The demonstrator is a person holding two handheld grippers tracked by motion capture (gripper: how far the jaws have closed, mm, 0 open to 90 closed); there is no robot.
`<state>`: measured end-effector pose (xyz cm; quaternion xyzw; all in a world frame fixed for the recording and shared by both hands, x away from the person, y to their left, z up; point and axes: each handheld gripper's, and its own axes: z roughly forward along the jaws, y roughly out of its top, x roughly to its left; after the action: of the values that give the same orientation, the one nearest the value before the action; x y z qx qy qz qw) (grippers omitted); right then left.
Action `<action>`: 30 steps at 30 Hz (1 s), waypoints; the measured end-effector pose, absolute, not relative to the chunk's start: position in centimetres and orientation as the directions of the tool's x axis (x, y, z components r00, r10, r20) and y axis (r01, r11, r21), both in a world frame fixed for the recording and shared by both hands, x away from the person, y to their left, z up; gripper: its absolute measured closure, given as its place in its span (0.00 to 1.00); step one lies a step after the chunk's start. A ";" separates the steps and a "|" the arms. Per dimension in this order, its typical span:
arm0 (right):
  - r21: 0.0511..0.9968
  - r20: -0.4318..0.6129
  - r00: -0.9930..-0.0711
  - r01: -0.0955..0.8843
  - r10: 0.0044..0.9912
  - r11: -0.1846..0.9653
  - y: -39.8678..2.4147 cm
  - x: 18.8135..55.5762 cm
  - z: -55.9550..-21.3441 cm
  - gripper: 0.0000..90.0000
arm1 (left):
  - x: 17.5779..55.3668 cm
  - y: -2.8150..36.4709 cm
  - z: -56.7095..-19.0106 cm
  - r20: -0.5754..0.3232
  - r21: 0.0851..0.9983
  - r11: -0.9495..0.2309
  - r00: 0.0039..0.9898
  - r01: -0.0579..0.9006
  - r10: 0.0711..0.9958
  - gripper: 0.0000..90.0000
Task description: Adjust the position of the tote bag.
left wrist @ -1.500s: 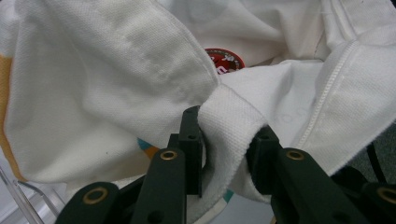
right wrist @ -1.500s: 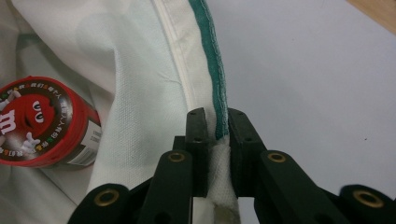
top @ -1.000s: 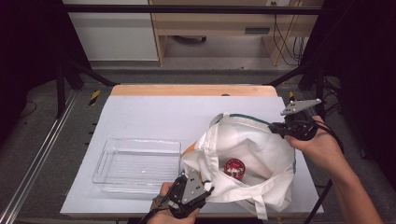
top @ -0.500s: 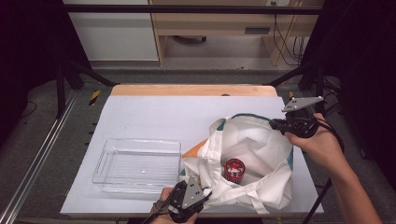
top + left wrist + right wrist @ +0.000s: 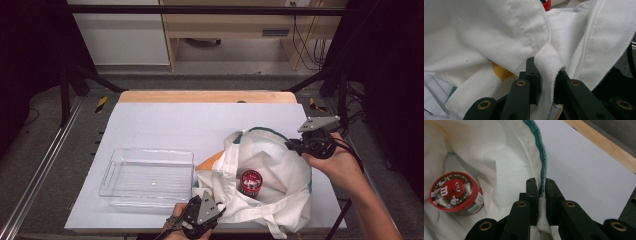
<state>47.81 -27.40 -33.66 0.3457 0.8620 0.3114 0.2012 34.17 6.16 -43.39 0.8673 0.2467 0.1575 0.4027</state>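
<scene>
White sheeting covers the worktop [image 5: 165, 125], with a wooden edge at the far side and dark framing around it. Toward the right lies a white cloth bag [image 5: 272, 165], mouth spread open, and a red-lidded candy tub [image 5: 251, 182] sits inside on the bottom. A clear tray [image 5: 112, 170] rests just beside the bag on the left.

The left claw [image 5: 216, 212] is clamped on a thick folded hem at the near rim of the bag. The right claw [image 5: 291, 146] pinches the green-trimmed far rim, jaws nearly together with cloth between them.

The bag looks soft and light; it will probably sag and fold wherever it is not held, so the stitched rim is the sensible hold. The tub seems rigid and light, likely to roll on its side; gripping across its body should suit it.
</scene>
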 end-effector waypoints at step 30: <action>0.702 -0.088 -0.688 0.470 0.720 0.535 -27.4 47.0 -34.1 0.92 | 36.4 0.5 -38.6 0.222 0.776 -0.630 0.927 0.020 0.302 0.64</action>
<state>46.99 -27.37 -34.12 0.3479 0.8558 0.3341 0.1871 36.39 0.52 -38.60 0.8869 0.0907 0.1681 0.4205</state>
